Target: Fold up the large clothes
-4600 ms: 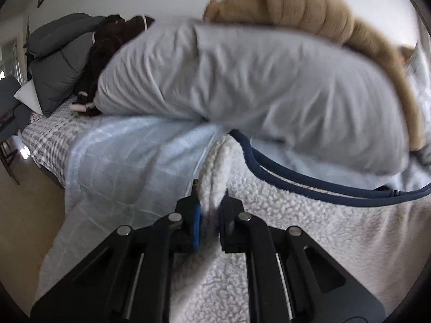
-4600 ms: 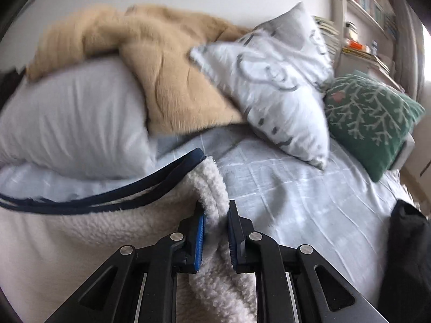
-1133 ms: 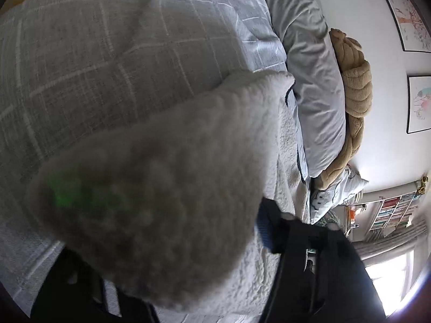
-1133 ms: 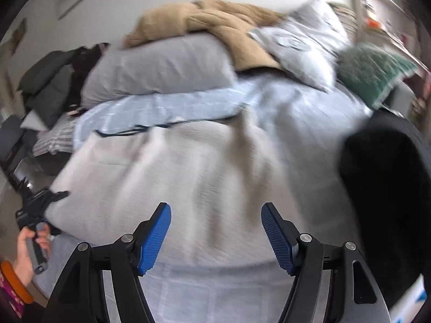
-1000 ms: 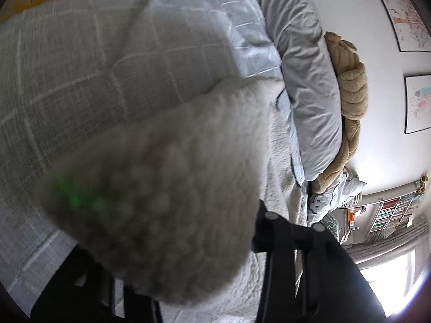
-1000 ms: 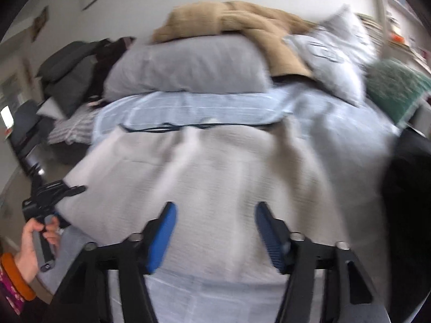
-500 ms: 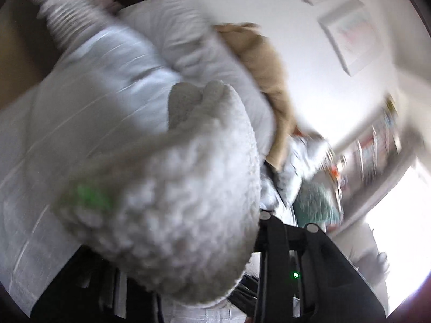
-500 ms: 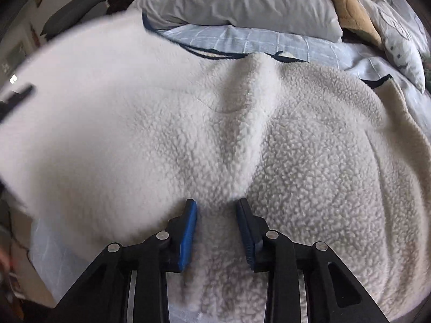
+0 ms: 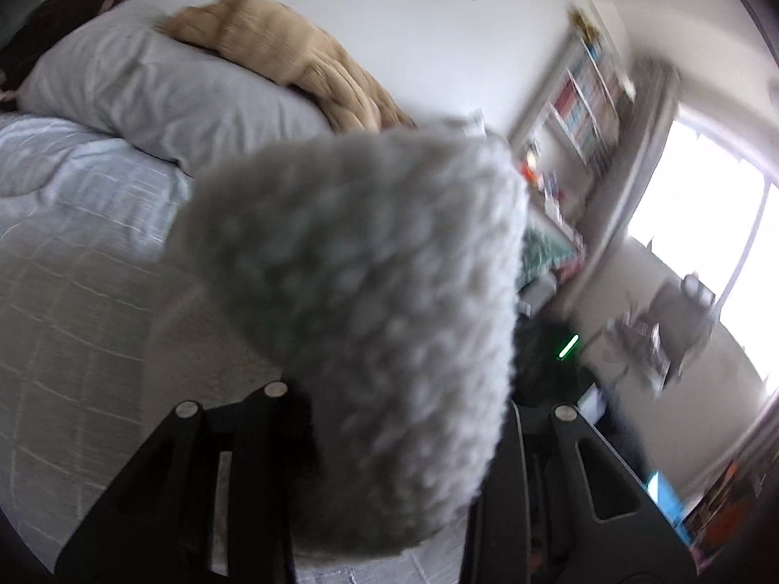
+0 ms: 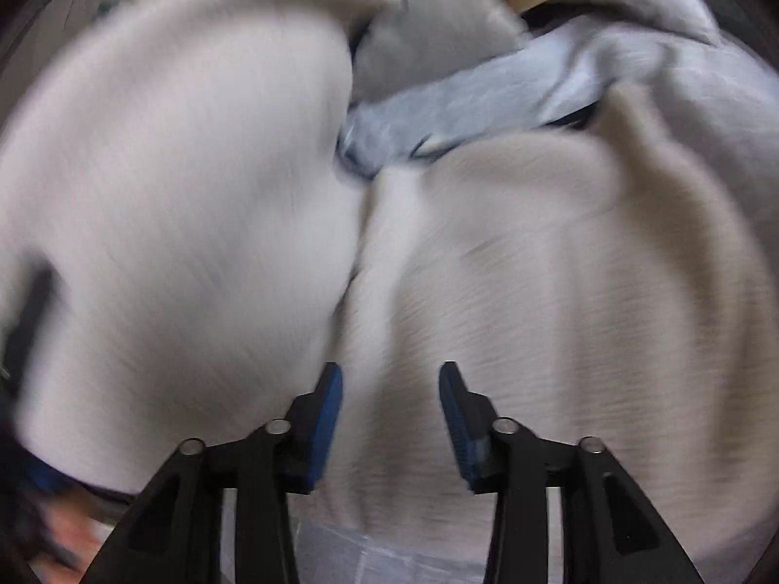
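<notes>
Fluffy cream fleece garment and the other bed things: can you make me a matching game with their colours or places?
Things:
1. fluffy cream fleece garment
2. tan knitted blanket
3. plump grey pillow
4. right hand-held gripper

Descriptions:
A. lies on top of the pillow
B. has blue pads, standing apart
C. bunched right in front of the left camera
D. rests on the pale blue bedsheet

Pairs: 1-C, 2-A, 3-D, 4-B

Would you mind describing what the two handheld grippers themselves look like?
Both are matte black, angular linkage frames with cut-out slots and round silver pivot screws. The right gripper has blue fingertip pads. The left gripper has its tips hidden by fleece.
</notes>
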{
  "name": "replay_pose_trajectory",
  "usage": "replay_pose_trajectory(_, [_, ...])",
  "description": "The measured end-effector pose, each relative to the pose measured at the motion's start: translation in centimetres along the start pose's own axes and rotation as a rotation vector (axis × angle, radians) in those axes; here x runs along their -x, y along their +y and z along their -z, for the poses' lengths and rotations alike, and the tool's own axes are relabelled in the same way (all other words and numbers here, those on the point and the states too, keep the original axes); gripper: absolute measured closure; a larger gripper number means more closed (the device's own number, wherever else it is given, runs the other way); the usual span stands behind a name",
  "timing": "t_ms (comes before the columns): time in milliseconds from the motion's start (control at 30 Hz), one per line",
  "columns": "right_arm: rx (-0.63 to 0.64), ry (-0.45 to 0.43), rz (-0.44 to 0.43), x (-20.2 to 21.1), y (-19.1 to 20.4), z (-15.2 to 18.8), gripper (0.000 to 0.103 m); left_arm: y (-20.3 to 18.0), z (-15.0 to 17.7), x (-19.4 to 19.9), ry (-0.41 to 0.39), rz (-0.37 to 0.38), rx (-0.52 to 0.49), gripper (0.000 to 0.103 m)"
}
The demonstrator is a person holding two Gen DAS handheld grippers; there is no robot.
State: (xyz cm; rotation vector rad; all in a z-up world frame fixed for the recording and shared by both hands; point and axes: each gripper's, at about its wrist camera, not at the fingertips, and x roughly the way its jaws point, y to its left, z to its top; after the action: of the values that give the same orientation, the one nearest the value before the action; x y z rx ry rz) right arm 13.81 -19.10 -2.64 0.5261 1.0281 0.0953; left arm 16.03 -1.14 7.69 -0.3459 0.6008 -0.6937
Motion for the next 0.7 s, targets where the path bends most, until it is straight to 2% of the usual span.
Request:
replay_pose_trajectory(100, [-0.054,-0.065,0.022,3.6,-3.2,-0.5,0.046,-2.4,2.2,-2.1,0.083,-0.009,-0.103,0.065])
replay_pose_trajectory(233, [-0.137,-0.103,0.031,6.7,-7.2,-0.5,0.041,-4.1,5.7,-4.8,0.205,-0.026,-0.234,0.064])
replay_pose_trajectory(367, [-0.184,-0.105,0.02,8.0,-9.5,-0.5,0.038,-5.7,8.5,-5.6,0.228,-0.054,-0.372,0.064])
replay_pose_trajectory(533, [-0.229,-0.068,-0.087,8.0,-10.3,-0.5,0.033,-5.8,8.4,-4.8,0.226,-0.059,-0.398,0.061])
replay_pose_trajectory(700, [-0.296,-0.054,-0.218,7.1,-9.9,-0.9,0.03,-6.5,7.8,-3.5,0.284,0.024,-0.409,0.04])
